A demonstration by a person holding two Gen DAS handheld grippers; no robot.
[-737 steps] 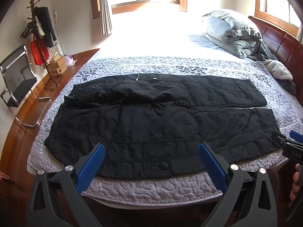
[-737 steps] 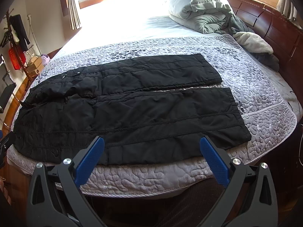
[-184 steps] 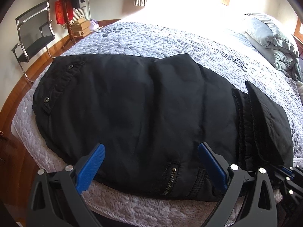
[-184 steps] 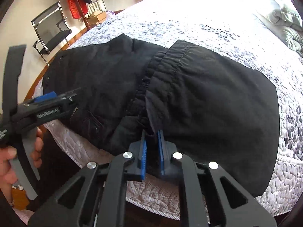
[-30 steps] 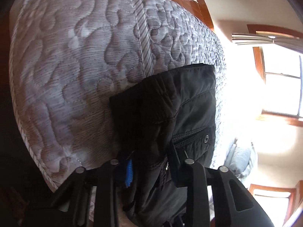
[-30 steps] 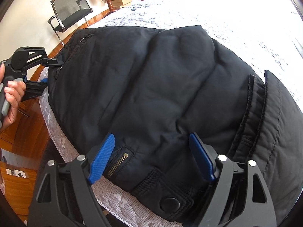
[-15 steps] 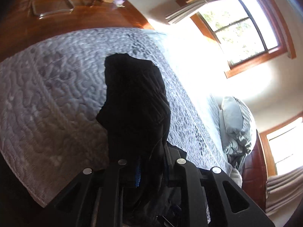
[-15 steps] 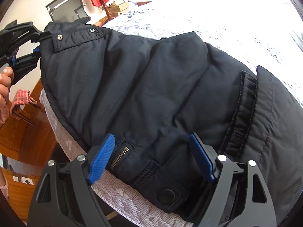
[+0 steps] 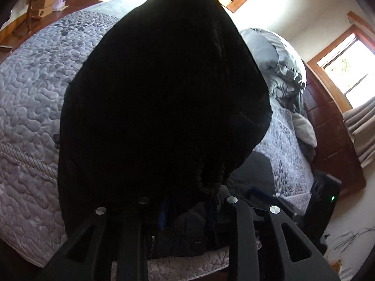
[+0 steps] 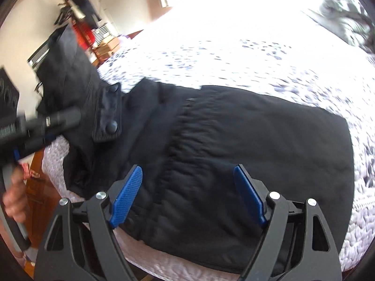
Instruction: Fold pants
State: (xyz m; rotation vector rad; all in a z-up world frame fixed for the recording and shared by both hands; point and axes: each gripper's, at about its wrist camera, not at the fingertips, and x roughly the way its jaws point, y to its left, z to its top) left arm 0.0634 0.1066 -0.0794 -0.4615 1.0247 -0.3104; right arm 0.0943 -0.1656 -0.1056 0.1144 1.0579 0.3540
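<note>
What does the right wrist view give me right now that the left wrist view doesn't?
Only the right wrist view: the folded part of the pants lying flat on the bed, the raised end with its snap tab, the hand on the left tool, and the right tool wide open and empty.

Only the left wrist view: the lifted flap filling the frame, fabric between the left tool's opening jaws, a bundled duvet and the headboard.

Both: black pants, quilted bed.

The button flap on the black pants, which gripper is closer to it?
Left. The left gripper has the lifted pants end between its opening jaws, right beside the button flap. The right gripper hovers open over the folded part.
</note>
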